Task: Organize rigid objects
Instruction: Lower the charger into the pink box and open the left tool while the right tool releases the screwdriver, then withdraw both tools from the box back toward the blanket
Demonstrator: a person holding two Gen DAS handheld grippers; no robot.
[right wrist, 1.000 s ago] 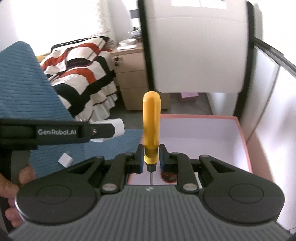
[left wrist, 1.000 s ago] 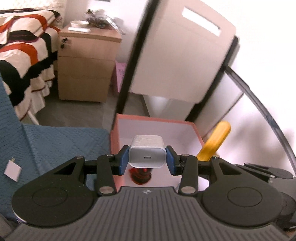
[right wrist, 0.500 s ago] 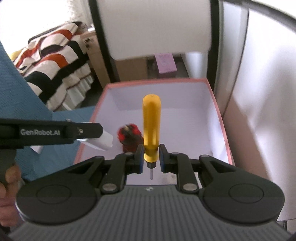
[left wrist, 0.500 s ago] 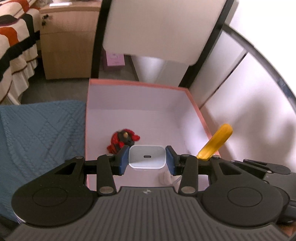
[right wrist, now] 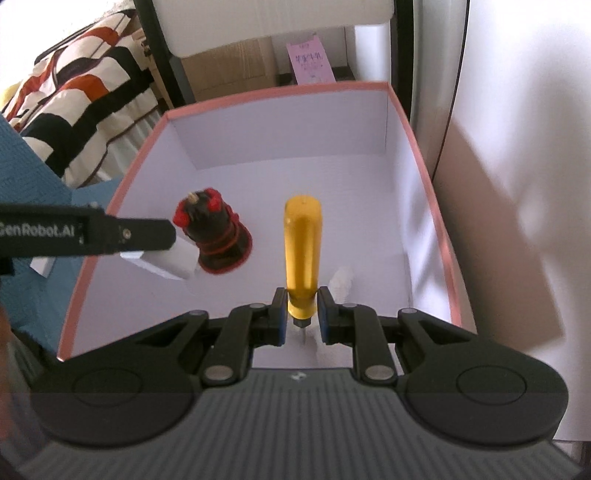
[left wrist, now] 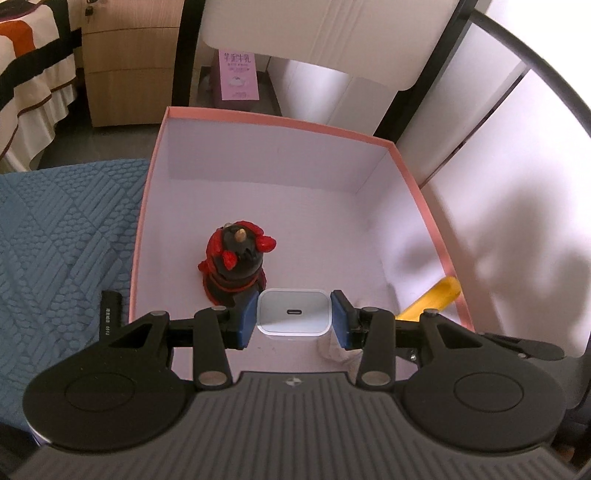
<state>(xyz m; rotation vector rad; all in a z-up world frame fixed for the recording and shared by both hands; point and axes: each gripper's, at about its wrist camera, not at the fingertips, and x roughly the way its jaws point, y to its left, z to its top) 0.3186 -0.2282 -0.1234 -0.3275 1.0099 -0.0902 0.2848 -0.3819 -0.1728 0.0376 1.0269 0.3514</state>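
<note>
My left gripper (left wrist: 294,314) is shut on a white USB charger block (left wrist: 294,313) and holds it low inside the pink-rimmed white box (left wrist: 273,120), beside a red and black figurine (left wrist: 236,264). My right gripper (right wrist: 301,314) is shut on a yellow-handled screwdriver (right wrist: 302,251), handle pointing away, over the same box (right wrist: 439,236). The figurine (right wrist: 216,232) stands at the box's left side. The left gripper's arm and charger (right wrist: 170,260) show at the left of the right wrist view. The screwdriver handle (left wrist: 432,299) shows at the right of the left wrist view.
The box rests partly on a blue quilted cloth (left wrist: 62,236). Behind it are a white chair (left wrist: 325,33), a wooden cabinet (left wrist: 129,62), a pink booklet (left wrist: 238,74) and a striped bedspread (right wrist: 81,99). A white wall (left wrist: 517,192) lies to the right.
Both grippers have moved forward and down into the box with their objects. The figurine now appears closer and the charger sits just beside it.
</note>
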